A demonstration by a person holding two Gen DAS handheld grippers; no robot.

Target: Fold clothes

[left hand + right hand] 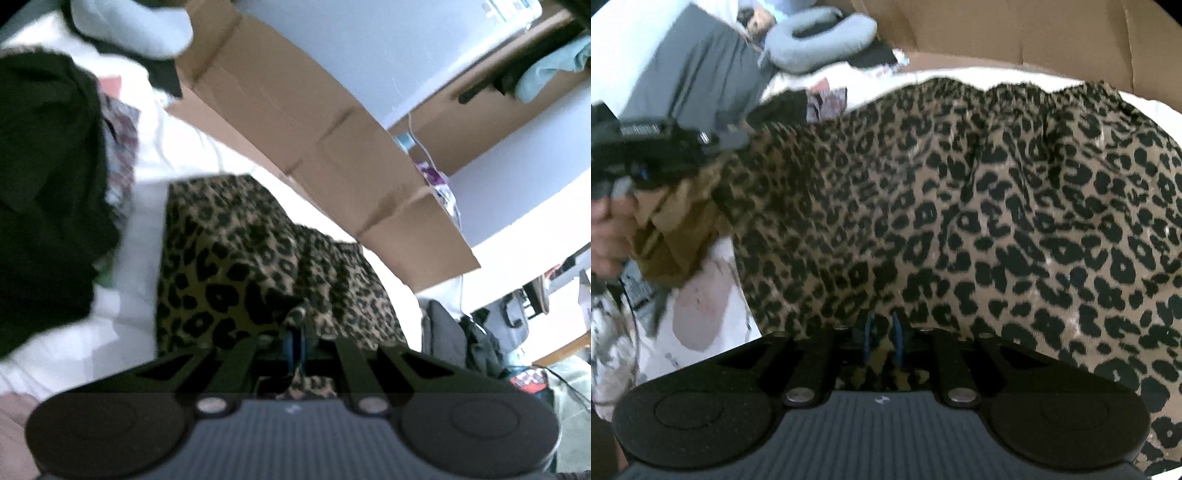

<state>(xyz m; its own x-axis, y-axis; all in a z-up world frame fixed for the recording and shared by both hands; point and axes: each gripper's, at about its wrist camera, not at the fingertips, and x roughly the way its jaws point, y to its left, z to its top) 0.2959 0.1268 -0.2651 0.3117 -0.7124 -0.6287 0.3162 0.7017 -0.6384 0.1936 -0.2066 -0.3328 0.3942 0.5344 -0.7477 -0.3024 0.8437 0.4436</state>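
Left gripper (295,325) clenched on leopard-print garment (258,258); right gripper (882,332) pinches the same garment's near edge on white bedding (140,229).

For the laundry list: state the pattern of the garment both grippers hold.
Leopard print, black spots on tan; clearest in the right wrist view.

A white bed sheet (147,236) lay brightly lit; a cardboard box (325,147) stood at its far side against a pale wall (351,48).
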